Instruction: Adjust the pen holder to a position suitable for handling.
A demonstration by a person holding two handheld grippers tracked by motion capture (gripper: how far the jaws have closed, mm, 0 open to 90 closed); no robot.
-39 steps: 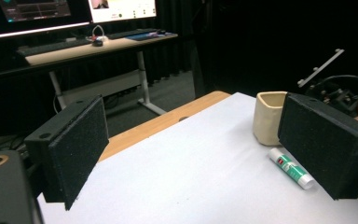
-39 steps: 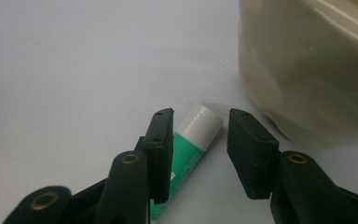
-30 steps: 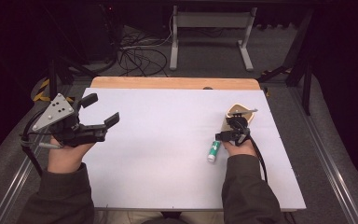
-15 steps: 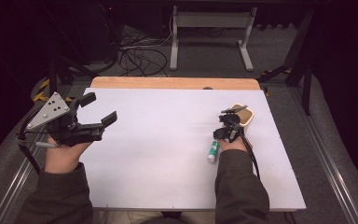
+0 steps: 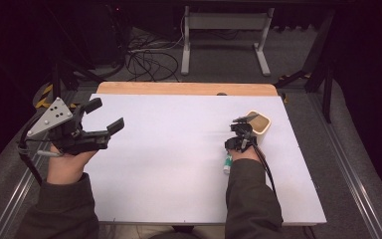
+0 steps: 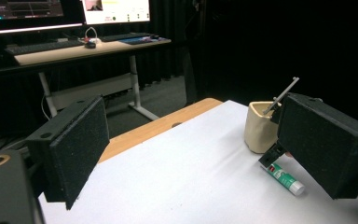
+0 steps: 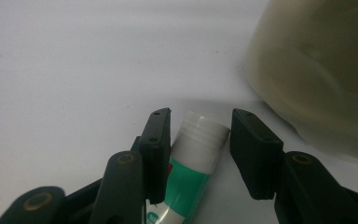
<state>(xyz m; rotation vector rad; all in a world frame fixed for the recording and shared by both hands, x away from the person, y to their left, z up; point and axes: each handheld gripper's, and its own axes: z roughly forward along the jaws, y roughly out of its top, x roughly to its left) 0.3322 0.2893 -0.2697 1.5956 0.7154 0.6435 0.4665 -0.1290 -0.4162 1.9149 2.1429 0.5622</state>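
Cream ceramic cup (image 5: 259,123), squat and round-sided, upright near the right edge of the table (image 5: 169,164), toward its far right corner; a thin grey rod-like item (image 6: 282,94) leans out of its mouth, tip pointing up and away, the lower end hidden inside the cup. Nothing else of the cup's contents can be made out. Glue stick (image 7: 193,163), white cap and green-and-white label, lying flat on the white table top just beside the cup on its near side, apart from the cup wall as seen in the left gripper view (image 6: 283,176). Right gripper (image 5: 239,135), held low over the glue stick, nose down toward the table; in the right gripper view its jaws straddle the capped end of the stick, the left-hand jaw close against the tube, the right-hand jaw standing off with a clear gap, so the claw is open around the stick and not clamped; its jaws have just been opening with the stick between them. Left gripper (image 5: 102,118), held above the left edge of the table, well apart from cup and stick, grey three-cornered plate on top; jaws spread wide with nothing between the pads. Table top white, with a strip of bare wood along the far edge.
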